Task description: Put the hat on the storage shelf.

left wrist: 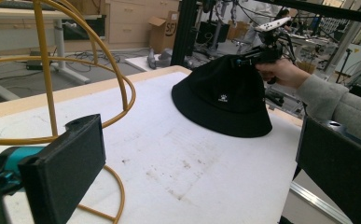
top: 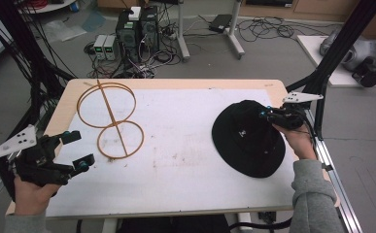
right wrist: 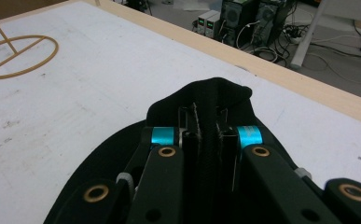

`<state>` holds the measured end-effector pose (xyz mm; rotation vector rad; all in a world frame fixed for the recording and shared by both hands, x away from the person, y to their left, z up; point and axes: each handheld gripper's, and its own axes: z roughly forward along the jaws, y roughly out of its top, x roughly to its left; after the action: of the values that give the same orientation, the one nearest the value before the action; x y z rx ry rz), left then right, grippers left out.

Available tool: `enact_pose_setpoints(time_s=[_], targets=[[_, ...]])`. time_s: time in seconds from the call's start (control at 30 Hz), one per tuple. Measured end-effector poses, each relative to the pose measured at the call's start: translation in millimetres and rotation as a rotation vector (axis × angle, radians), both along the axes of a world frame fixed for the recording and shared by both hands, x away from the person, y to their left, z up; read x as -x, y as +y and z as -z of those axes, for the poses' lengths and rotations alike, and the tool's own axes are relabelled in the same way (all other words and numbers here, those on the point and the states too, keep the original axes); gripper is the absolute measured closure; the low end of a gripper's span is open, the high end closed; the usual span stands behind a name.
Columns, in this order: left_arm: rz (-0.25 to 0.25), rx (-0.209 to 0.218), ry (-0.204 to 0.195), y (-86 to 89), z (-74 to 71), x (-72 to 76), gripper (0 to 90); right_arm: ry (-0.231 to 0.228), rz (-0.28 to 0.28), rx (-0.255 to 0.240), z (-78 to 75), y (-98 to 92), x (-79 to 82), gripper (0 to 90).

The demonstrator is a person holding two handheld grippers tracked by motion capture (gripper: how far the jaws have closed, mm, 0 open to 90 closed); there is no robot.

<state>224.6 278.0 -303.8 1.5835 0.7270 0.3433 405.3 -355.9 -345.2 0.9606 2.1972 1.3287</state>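
Black jaws of right gripper [right wrist: 209,140] pinched narrow on a fold of crown fabric of black cloth bucket hat [top: 247,138], raising a ridge between the pads; grip placed high, probably so the hat lifts with brim hanging free. Hat at right side of white-topped wooden table [top: 185,179], brim on the surface. Left gripper [top: 74,151] spread wide, holding nothing, near yellow wire hat stand [top: 111,120] at left, seemingly ready to steady it.
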Motion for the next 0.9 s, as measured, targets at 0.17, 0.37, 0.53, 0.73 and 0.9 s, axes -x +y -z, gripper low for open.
enact_pose_setpoints(time_s=[0.17,0.37,0.53,0.73,0.9], targets=[[-0.003,-0.002,0.000,0.3,0.0,-0.1,1.7,0.003,0.005,-0.018,-4.0,-1.4,2.5,85.7],[-0.008,0.007,-0.004,2.2,-1.8,1.5,1.7,-0.004,-0.013,-0.019,-17.7,0.8,8.7,86.1],[-0.007,0.005,-0.006,2.7,-2.5,3.1,1.7,-0.040,-0.046,-0.016,-43.7,10.0,19.4,86.1],[-0.013,0.003,-0.006,4.1,-2.8,8.0,1.7,-0.065,-0.083,-0.024,-66.7,17.8,29.4,86.1],[-0.033,-0.002,-0.006,9.0,-3.0,15.4,1.7,-0.078,-0.114,-0.013,-80.4,25.6,31.9,86.1]])
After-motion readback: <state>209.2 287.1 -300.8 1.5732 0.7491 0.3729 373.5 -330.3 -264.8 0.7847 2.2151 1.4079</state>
